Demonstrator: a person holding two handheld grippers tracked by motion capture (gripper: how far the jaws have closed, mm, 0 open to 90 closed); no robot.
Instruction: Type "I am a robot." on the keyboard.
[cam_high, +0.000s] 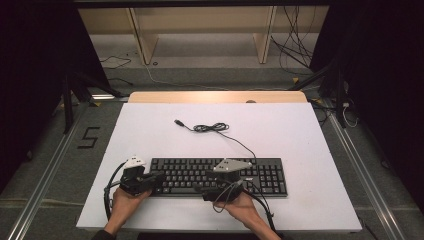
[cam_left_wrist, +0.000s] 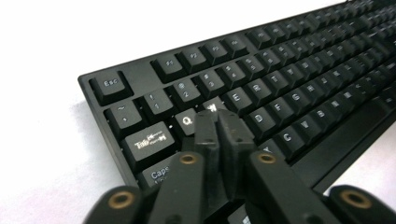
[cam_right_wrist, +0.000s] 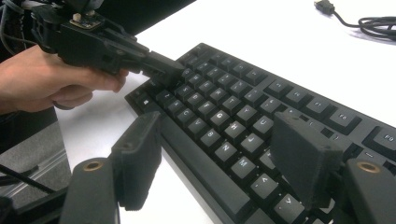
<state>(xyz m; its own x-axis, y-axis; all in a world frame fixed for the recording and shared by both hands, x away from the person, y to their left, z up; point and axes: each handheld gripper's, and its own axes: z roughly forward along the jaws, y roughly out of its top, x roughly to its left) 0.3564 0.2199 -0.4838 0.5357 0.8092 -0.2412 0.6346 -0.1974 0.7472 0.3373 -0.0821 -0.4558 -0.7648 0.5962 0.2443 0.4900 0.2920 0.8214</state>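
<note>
1. White desk (cam_high: 150, 130) under me, black keyboard (cam_high: 260, 172) lying near its front edge.
2. My left tongs (cam_left_wrist: 217, 119) are pinched together, empty, tips over the W key (cam_left_wrist: 212, 107) to poke it.
3. My right tongs (cam_right_wrist: 219, 158) gape wide, empty, hovering above the lower letter rows, ready.

The high view is evenly lit from above; the white desk (cam_high: 300, 150) is rendered bright, while the surroundings at both sides are left in near-black darkness. Only faint, soft shadows are cast beside the keyboard (cam_high: 260, 175). The picture is slightly soft and fine detail is lost.

In the left gripper view the desk is blown out to plain white, and a soft shadow is thrown along the keyboard's left edge. The near keys are kept fairly sharp, the far rows are blurred, and the jaws at the bottom are out of focus.

In the right gripper view the desk is again overexposed, dull glare is seen on the key tops, and the near jaws are blurred.
</note>
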